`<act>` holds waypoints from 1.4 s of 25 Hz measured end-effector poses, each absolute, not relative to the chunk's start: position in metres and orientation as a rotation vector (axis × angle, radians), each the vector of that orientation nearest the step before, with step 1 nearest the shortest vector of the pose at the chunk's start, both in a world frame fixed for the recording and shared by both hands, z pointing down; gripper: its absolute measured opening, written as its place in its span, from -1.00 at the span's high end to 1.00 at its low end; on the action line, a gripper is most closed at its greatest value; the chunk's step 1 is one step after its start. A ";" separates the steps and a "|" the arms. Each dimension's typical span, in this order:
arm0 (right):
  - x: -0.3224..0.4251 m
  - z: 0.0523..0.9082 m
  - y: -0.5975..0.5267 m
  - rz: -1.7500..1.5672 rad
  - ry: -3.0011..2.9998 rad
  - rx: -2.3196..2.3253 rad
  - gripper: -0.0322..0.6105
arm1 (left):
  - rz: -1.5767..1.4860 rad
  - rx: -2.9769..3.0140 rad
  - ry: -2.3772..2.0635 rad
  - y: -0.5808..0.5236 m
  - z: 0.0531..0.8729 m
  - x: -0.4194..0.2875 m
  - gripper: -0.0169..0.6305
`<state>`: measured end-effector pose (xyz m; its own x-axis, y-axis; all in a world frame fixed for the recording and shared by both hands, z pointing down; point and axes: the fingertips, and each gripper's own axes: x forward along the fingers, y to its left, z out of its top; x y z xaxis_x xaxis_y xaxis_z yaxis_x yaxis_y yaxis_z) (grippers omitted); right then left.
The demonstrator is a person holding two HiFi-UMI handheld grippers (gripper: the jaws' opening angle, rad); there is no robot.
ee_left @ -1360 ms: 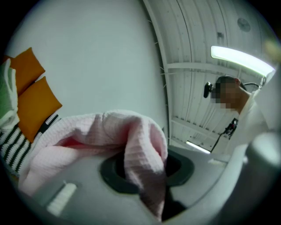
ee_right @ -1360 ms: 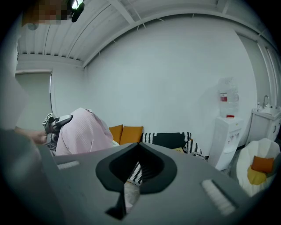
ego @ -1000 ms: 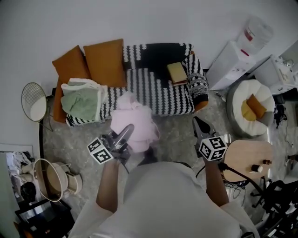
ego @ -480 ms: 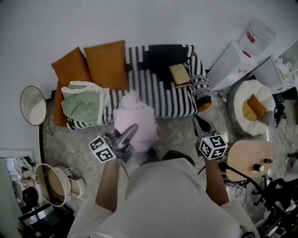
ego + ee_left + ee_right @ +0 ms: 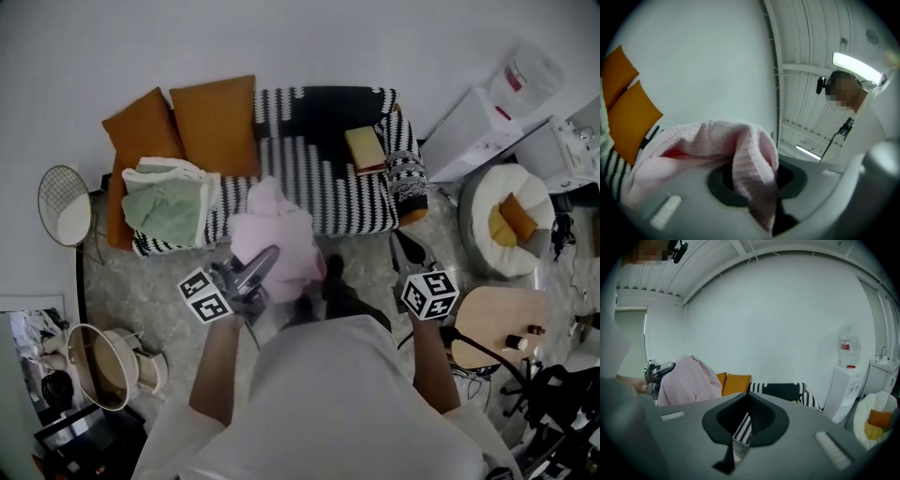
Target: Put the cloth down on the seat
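Left gripper (image 5: 268, 255) is pinching the pink cloth (image 5: 277, 239): a fold runs down between its jaws and the rest bunches over the top of them. The cloth is held up in the air just at the front edge of the striped sofa seat (image 5: 328, 187), left of the middle; can't tell whether it touches the seat. Right gripper (image 5: 401, 246) has its jaws pressed nearly together with only a thin slit and nothing in it. It sits off the sofa's front right corner, over the floor (image 5: 361, 255). Two orange cushions (image 5: 214, 120) lean at the sofa's back left, a stack of green and white folded cloths (image 5: 169, 202) lies at its left end, and a tan book (image 5: 364, 147) lies near the right armrest.
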<state>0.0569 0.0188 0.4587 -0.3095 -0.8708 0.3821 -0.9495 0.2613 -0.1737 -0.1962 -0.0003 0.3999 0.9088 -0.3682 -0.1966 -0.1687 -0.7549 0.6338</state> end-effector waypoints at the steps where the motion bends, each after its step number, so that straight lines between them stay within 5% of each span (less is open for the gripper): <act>1: 0.058 0.459 0.015 0.555 -2.323 1.700 0.89 | -0.410 2.428 -0.386 -0.003 0.401 -0.195 0.64; 35: 0.157 0.505 -0.189 0.678 -2.472 1.405 0.89 | -0.270 2.416 -0.668 -0.191 0.430 -0.070 0.64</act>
